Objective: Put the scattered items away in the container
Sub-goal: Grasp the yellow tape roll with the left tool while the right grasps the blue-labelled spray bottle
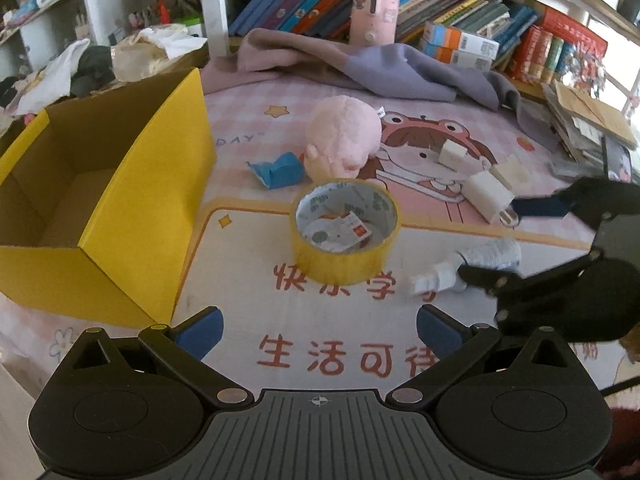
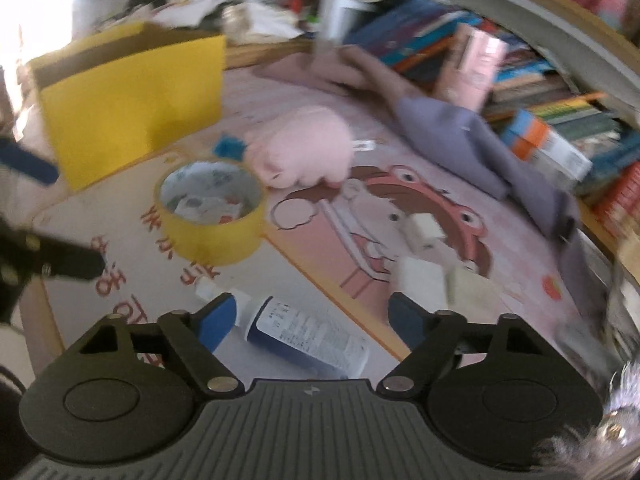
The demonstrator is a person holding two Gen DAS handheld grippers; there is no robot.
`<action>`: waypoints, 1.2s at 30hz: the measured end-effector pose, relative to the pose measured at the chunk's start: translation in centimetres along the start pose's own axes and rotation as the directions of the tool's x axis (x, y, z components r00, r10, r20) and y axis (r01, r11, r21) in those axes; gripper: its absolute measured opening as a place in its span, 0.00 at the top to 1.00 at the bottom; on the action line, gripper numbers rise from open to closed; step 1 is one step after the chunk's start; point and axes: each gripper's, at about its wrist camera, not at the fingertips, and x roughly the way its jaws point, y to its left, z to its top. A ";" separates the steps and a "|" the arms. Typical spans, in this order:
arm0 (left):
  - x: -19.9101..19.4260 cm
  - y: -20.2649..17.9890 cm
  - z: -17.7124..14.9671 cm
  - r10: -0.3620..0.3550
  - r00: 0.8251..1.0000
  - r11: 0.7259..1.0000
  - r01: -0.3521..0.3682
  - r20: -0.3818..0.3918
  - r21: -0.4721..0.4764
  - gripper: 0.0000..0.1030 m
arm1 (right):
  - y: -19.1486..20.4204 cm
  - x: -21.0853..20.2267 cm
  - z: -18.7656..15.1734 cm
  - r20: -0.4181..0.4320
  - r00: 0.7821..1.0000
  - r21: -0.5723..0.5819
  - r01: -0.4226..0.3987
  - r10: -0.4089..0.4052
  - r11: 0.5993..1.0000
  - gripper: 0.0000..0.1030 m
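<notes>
An open yellow cardboard box (image 1: 132, 184) stands at the left, empty inside; it also shows in the right wrist view (image 2: 132, 96). A yellow tape roll (image 1: 346, 232) (image 2: 212, 220) sits mid-mat. Behind it lie a pink plush toy (image 1: 344, 136) (image 2: 304, 148) and a blue scrap (image 1: 278, 170). White charger blocks (image 1: 486, 194) (image 2: 420, 276) lie to the right. A blue-and-white tube (image 2: 304, 336) lies between my right gripper's (image 2: 312, 320) open fingers. My left gripper (image 1: 320, 332) is open and empty, short of the tape. The right gripper (image 1: 520, 240) shows in the left wrist view.
A cartoon-print mat (image 1: 248, 240) covers the surface. A grey-purple cloth (image 1: 360, 68) lies at the back. Bookshelves with books (image 1: 460, 8), a pink carton (image 1: 374, 8) and small boxes (image 1: 460, 46) line the rear. Stacked papers (image 1: 588, 128) sit at the right.
</notes>
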 end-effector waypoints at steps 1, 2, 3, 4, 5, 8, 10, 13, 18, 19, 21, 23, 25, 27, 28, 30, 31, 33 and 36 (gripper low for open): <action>0.0 0.0 0.3 0.002 1.000 1.000 -0.002 0.002 -0.011 0.00 | -0.2 0.5 0.0 -0.009 1.000 -0.016 -0.026 0.026 1.000 0.29; 0.1 0.0 0.5 0.002 1.000 1.000 -0.002 0.003 -0.022 0.00 | -0.3 1.0 0.0 -0.017 0.999 -0.027 -0.047 0.047 0.999 0.32; 0.3 -0.1 0.8 0.003 1.000 0.999 -0.003 0.002 -0.034 0.00 | -0.5 1.4 0.0 -0.023 0.997 -0.033 -0.070 0.069 0.997 0.35; 0.4 -0.1 1.1 0.003 1.000 0.999 -0.003 -0.001 -0.043 0.00 | -0.7 1.7 -0.1 -0.028 0.995 -0.033 -0.093 0.092 0.995 0.37; 0.6 -0.1 1.4 0.003 1.000 0.999 -0.003 -0.004 -0.051 0.00 | -1.0 2.1 -0.1 -0.039 0.992 -0.029 -0.120 0.119 0.992 0.38; 1.5 -0.3 2.2 0.012 1.000 0.998 -0.013 -0.016 -0.063 0.00 | -1.4 2.9 -0.3 -0.058 0.986 -0.017 -0.158 0.157 0.987 0.41; 2.2 -0.7 2.8 0.024 0.999 0.998 -0.025 -0.023 -0.058 0.00 | -1.7 3.1 -0.4 -0.056 0.983 -0.010 -0.174 0.173 0.985 0.44; 3.5 -1.3 3.7 0.035 0.999 0.998 -0.036 -0.029 -0.050 0.00 | -2.1 3.0 -0.7 -0.061 0.981 0.007 -0.187 0.187 0.982 0.52; 5.8 -2.4 4.9 0.033 0.999 0.999 -0.034 -0.037 -0.027 0.00 | -3.1 1.8 -2.0 -0.077 0.984 0.068 -0.156 0.161 0.985 0.56; 6.2 -2.7 5.1 0.038 0.999 0.999 -0.039 -0.039 -0.020 0.00 | -3.4 1.4 -2.3 -0.081 0.985 0.087 -0.143 0.150 0.986 0.58; 7.1 -3.0 5.4 0.048 0.998 0.999 -0.048 -0.039 -0.007 0.00 | -3.7 0.9 -3.0 -0.088 0.988 0.121 -0.119 0.130 0.986 0.59; 7.8 -3.2 5.6 0.058 0.998 0.998 -0.058 -0.040 -0.001 0.00 | -3.9 0.5 -3.5 -0.093 0.989 0.141 -0.104 0.117 0.985 0.60; 8.4 -3.2 5.7 0.064 0.997 0.998 -0.065 -0.043 -0.004 0.00 | -3.8 0.2 -3.8 -0.095 0.989 0.140 -0.097 0.111 0.985 0.60; 9.0 -3.1 5.8 0.068 0.996 0.998 -0.069 -0.051 -0.011 0.00 | -3.6 0.1 -3.8 -0.092 0.990 0.127 -0.094 0.106 0.987 0.59; 9.3 -3.1 5.8 0.070 0.996 0.997 -0.071 -0.056 -0.013 0.00 | -3.5 0.1 -3.9 -0.092 0.990 0.124 -0.092 0.104 0.988 0.60; 9.9 -3.0 5.8 0.079 0.994 0.997 -0.080 -0.072 -0.015 0.00 | -3.5 0.2 -3.9 -0.092 0.990 0.120 -0.093 0.104 0.988 0.59; 10.1 -2.9 5.8 0.077 0.994 0.997 -0.078 -0.078 -0.016 0.00 | -3.5 0.2 -3.9 -0.092 0.990 0.120 -0.093 0.105 0.988 0.59; 10.4 -2.8 5.8 0.078 0.993 0.997 -0.080 -0.086 -0.016 0.00 | -3.5 0.2 -3.9 -0.093 0.990 0.123 -0.096 0.107 0.988 0.59; 10.8 -2.7 5.8 0.095 0.992 0.995 -0.096 -0.088 -0.003 0.00 | -3.7 0.5 -3.9 -0.099 0.989 0.126 -0.097 0.110 0.987 0.59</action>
